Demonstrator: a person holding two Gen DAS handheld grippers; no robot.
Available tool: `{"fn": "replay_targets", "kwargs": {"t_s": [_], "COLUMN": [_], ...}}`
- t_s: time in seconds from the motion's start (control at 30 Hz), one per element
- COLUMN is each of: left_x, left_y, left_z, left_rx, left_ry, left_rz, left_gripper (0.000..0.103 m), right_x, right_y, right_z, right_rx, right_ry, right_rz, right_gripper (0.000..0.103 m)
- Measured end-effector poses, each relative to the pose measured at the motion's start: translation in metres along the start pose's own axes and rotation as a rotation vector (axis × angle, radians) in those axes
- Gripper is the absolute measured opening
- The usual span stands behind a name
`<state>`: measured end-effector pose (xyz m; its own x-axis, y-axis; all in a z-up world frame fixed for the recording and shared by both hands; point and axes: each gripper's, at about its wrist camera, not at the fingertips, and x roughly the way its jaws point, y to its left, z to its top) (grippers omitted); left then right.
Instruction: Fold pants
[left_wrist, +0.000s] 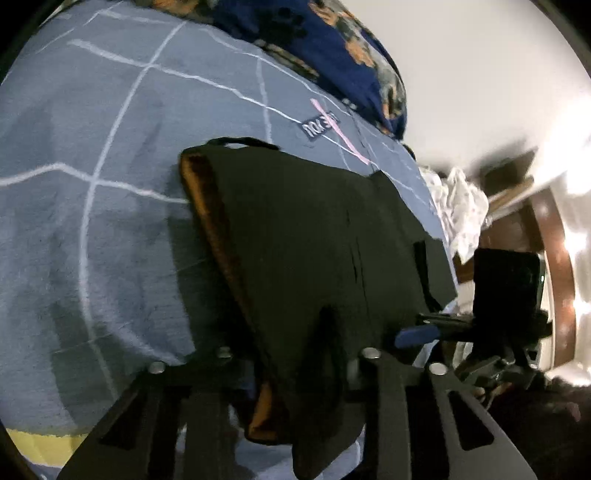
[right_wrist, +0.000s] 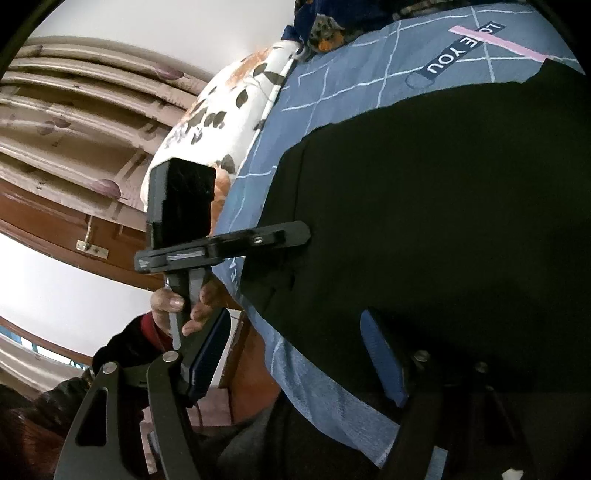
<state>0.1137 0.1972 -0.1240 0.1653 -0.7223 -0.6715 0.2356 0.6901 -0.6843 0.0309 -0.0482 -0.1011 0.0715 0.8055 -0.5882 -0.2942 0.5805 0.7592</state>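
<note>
Black pants (left_wrist: 314, 229) with an orange lining along one edge lie on a blue-grey checked bedspread (left_wrist: 92, 166). In the left wrist view their near end bunches up between my left gripper's (left_wrist: 295, 373) jaws, which are shut on the cloth; the pads are hidden by it. In the right wrist view the pants (right_wrist: 443, 203) fill the right half, and the left gripper (right_wrist: 295, 234), held by a person's hand (right_wrist: 173, 302), reaches onto their edge. My right gripper (right_wrist: 295, 358) stands wide open at the bed's edge. One blue pad (right_wrist: 384, 362) is over the pants and the other is off the side.
A dark blue patterned blanket (left_wrist: 332, 44) lies at the bed's far end. A white crumpled cloth (left_wrist: 458, 206) sits beside the bed. A floral pillow (right_wrist: 221, 122), a curtain (right_wrist: 74, 110) and a brown wooden frame (right_wrist: 55, 229) lie beyond the bed edge.
</note>
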Motion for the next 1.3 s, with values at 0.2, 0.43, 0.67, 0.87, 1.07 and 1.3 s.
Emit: {"fn": "replay_targets", "kwargs": {"t_s": [0.2, 0.43, 0.67, 0.87, 1.07, 1.3], "left_x": [-0.006, -0.013, 0.053, 0.116, 0.131, 0.114], "left_y": [-0.019, -0.113, -0.211, -0.236, -0.251, -0.223], "left_z": [0.0, 0.016, 0.041, 0.059, 0.07, 0.053], "left_rx": [-0.016, 0.017, 0.086, 0.025, 0.04, 0.013], "left_ry": [-0.045, -0.102, -0.049, 0.032, 0.033, -0.001], "left_rz": [0.02, -0.144, -0.295, -0.369, -0.354, -0.229], "left_gripper": [0.017, 0.015, 0.015, 0.038, 0.054, 0.06], "right_x": [-0.009, -0.075, -0.154, -0.2, -0.219, -0.215], "right_y": [0.001, -0.001, -0.025, -0.063, -0.096, -0.134], "right_z": [0.004, 0.009, -0.005, -0.024, -0.032, -0.035], "right_rx": [-0.011, -0.049, -0.007, 0.071, 0.142, 0.264], "right_ry": [-0.026, -0.19, -0.367, -0.45, -0.461, -0.452], "right_rz": [-0.001, 0.1, 0.296, 0.32, 0.271, 0.242], "right_gripper": [0.071, 0.071, 0.09, 0.096, 0.097, 0.08]}}
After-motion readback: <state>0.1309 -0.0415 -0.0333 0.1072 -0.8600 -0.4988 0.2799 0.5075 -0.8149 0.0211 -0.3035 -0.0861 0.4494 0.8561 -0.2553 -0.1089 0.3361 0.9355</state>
